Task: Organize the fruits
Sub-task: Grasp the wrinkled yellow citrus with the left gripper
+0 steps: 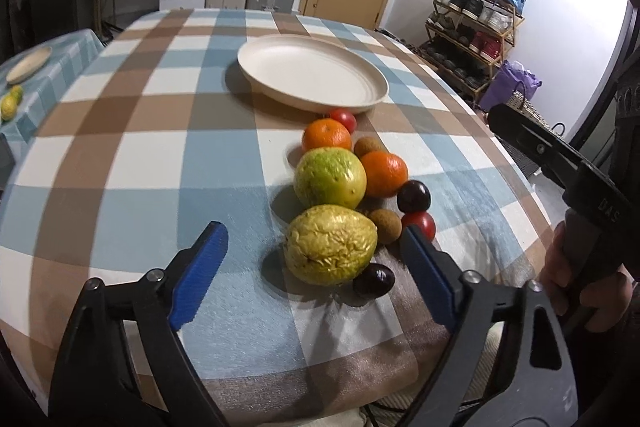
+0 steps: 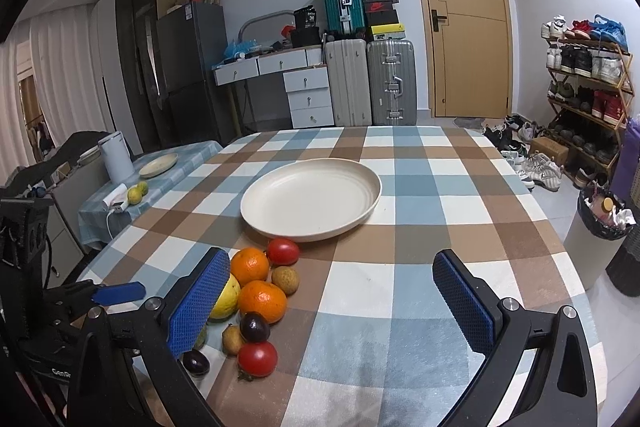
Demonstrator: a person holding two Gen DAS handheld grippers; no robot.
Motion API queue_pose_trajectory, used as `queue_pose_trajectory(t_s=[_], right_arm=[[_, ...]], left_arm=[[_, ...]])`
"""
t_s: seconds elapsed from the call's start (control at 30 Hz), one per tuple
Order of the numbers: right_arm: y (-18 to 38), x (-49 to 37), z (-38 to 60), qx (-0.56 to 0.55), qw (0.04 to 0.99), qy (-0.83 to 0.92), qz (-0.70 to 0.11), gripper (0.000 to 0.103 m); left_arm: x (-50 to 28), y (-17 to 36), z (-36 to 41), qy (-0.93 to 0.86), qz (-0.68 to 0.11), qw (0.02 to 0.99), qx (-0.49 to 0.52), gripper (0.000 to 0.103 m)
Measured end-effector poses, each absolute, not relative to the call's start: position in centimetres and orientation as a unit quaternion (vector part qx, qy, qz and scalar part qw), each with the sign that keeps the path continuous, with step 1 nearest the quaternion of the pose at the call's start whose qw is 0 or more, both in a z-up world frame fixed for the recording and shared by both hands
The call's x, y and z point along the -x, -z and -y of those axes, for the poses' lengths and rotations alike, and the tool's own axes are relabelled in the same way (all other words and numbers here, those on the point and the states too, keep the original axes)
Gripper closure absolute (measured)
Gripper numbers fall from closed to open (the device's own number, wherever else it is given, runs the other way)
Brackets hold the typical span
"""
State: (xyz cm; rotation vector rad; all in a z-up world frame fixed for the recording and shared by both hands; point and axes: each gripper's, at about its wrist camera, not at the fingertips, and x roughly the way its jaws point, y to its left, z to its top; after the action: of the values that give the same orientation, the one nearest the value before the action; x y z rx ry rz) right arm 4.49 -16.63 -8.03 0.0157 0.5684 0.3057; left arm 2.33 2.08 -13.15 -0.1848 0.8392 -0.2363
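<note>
A row of fruit lies on the checked tablecloth in front of a cream plate (image 1: 312, 73), which also shows in the right wrist view (image 2: 312, 201). Nearest is a wrinkled yellow fruit (image 1: 330, 245), then a green-yellow fruit (image 1: 330, 177), two oranges (image 1: 326, 135) (image 1: 384, 173), two tomatoes (image 1: 344, 119) (image 1: 420, 225), dark plums (image 1: 414, 195) (image 1: 374, 279) and small brown fruits (image 1: 386, 225). My left gripper (image 1: 316, 261) is open, its jaws on either side of the wrinkled fruit, not touching. My right gripper (image 2: 332, 299) is open and empty, right of the fruit row (image 2: 262, 299).
A side table at the left holds a small plate (image 2: 158, 165), two lemons (image 2: 138, 193) and a white jug (image 2: 116, 163). A shoe rack (image 2: 588, 83) and a bin (image 2: 600, 223) stand to the right. The right gripper's handle (image 1: 560, 163) shows at the table's right edge.
</note>
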Motion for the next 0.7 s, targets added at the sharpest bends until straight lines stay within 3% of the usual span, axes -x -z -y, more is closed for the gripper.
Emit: queue_pose_trajectory(t_s=[0.13, 0.27, 0.43, 0.5, 0.7], right_arm=[[8.4, -4.6, 16.5, -0.008, 0.947, -0.152, -0.284, 0.0], [8.7, -5.0, 16.4, -0.009, 0.945, -0.153, -0.288, 0.0], [8.9, -5.0, 16.3, -0.007, 0.945, -0.153, -0.289, 0.0], [8.9, -5.0, 16.3, -0.009, 0.945, -0.153, -0.29, 0.0], [9.1, -4.8, 16.2, -0.009, 0.944, -0.152, -0.293, 0.0]], left_arm=[[-2.8, 14.0, -2.3, 0.133, -0.414, 0.894, 0.106, 0.029], [-3.6, 14.6, -2.6, 0.149, -0.42, 0.887, 0.121, 0.046], [-4.3, 15.5, -3.7, 0.163, -0.427, 0.873, 0.171, 0.046], [-4.2, 15.7, -3.9, 0.172, -0.426, 0.869, 0.184, 0.053], [-4.6, 15.8, -4.2, 0.169, -0.417, 0.875, 0.181, 0.053]])
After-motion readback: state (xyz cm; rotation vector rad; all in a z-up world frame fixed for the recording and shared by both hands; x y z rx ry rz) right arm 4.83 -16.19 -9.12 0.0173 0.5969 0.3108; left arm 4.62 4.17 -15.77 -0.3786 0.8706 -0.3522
